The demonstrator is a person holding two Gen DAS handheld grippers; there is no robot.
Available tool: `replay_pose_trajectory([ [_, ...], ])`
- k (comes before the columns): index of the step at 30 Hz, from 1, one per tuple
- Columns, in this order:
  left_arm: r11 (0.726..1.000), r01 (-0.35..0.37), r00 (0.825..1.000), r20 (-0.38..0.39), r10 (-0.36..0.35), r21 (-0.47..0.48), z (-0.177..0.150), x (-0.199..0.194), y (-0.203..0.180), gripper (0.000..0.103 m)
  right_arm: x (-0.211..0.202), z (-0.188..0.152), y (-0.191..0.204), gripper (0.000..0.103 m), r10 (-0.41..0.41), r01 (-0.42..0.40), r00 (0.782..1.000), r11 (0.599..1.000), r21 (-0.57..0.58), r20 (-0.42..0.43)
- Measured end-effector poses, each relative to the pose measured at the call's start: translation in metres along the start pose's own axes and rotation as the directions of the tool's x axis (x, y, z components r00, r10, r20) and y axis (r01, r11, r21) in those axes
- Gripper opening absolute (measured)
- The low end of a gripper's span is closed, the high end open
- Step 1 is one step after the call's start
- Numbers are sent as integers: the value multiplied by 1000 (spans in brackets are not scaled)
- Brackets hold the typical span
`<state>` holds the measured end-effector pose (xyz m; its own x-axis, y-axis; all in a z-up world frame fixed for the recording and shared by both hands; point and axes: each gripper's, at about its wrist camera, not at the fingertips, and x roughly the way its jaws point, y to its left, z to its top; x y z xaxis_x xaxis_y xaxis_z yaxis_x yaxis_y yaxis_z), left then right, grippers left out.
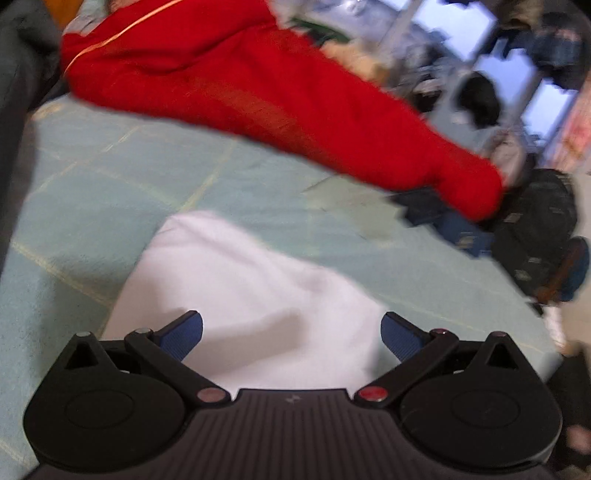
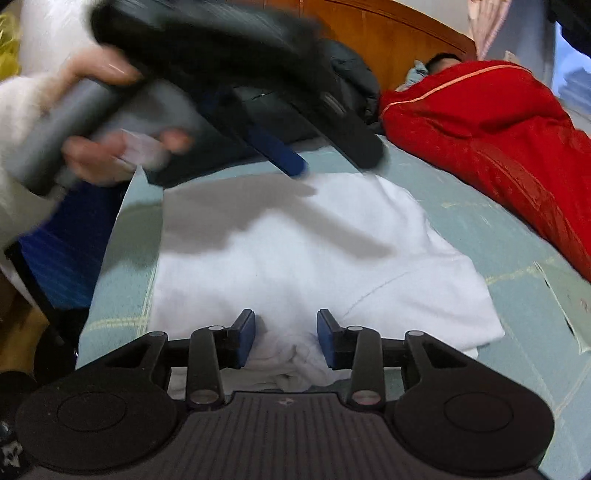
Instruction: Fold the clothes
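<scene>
Left gripper [image 1: 291, 336]: I see its jaws spread wide, nothing between them, hovering over the white garment [image 1: 236, 295]
Right gripper [image 2: 286, 339]: my jaws stand narrow, bunched white hem between the pads; contact unclear
Garment's place: flat on the pale green bedsheet [image 2: 480, 221], beside a red quilt [image 2: 480, 125]
Writing: none I can read

You're in a home bedroom, pale green checked bedsheet [image 2: 480, 229] underfoot of your tools, polished wooden headboard [image 2: 388, 33] at twelve o'clock, bright windows [image 1: 458, 33] at one o'clock.
</scene>
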<state>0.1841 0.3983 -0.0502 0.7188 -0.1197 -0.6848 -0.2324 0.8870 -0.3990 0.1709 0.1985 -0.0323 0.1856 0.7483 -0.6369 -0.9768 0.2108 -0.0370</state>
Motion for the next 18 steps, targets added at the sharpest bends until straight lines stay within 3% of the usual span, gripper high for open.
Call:
replay_pose_trajectory([
  [2,999,-18,999,-36,16,-48,-5,17,15,99,0,-1,0,43,-1,1,1000,1000,3,5],
  [7,998,-54,998,-17,55,29,-1,5,-2,100,-3,-3,-5,50,18,-19,1000,998,57,20],
  [10,999,-12,1000,23,11,43,19,2,-7,100,-16,0,-3,71,13,-17,999,995,94,39],
  [12,1000,0,999,44,0,11,34,8,-3,100,-30,-1,-1,75,-2,-5,998,994,113,63],
  [16,995,-103,989,108,104,-15,61,19,10,100,-64,-6,-2,77,-20,3,993,989,147,117],
  [18,991,-132,987,85,134,-21,73,29,21,100,-80,-11,-7,82,-47,23,988,987,161,149],
])
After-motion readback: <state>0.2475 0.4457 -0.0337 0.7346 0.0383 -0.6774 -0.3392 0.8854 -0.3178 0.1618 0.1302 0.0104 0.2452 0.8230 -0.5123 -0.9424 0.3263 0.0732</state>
